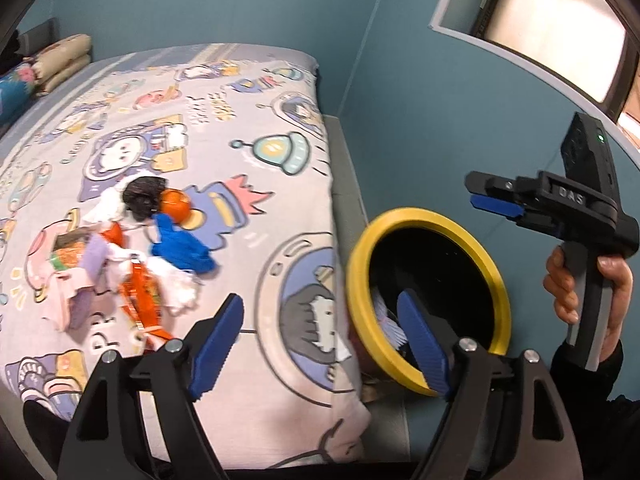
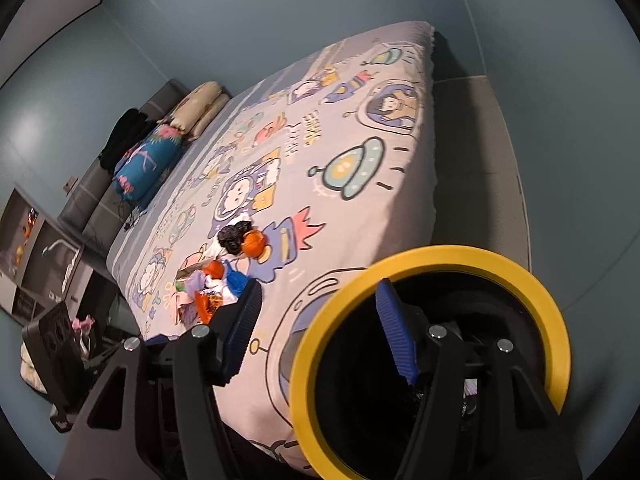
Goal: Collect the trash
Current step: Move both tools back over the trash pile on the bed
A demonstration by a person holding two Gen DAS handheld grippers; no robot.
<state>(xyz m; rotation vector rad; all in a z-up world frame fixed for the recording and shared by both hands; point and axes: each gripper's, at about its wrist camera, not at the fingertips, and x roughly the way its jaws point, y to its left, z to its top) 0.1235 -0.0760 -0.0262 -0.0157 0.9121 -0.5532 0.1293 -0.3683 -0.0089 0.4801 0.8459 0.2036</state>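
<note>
The trash pile (image 1: 132, 256) is seen on the bed (image 1: 248, 128), apart from both wide-open, empty grippers, left gripper (image 1: 320, 344) and right gripper (image 2: 320, 336); the yellow-rimmed bin (image 1: 428, 300) interior is dark.

Count from where I hold my grippers:

- Bin: one yellow-rimmed bin (image 1: 430, 304) (image 2: 430, 354), just ahead of my fingers at the bed's near corner.
- Bed: one, with one cartoon-print sheet (image 1: 224, 128) (image 2: 360, 184), ahead and to my left.
- Trash heap (image 1: 132, 256) (image 2: 218, 280) on the sheet ahead-left: one black crumpled bag (image 1: 142, 198) (image 2: 232, 236), one orange ball-like piece (image 1: 176, 206) (image 2: 254, 242), one blue crumpled piece (image 1: 180, 250) (image 2: 236, 282), one orange wrapper (image 1: 146, 304); the white, pink and lilac scraps overlap too much for me to count.
- Pillows at the far end: one cream (image 1: 64, 60) (image 2: 200, 110), one blue floral (image 1: 16, 88) (image 2: 146, 162).
- Window: one (image 1: 536, 16), up to my right.
</note>
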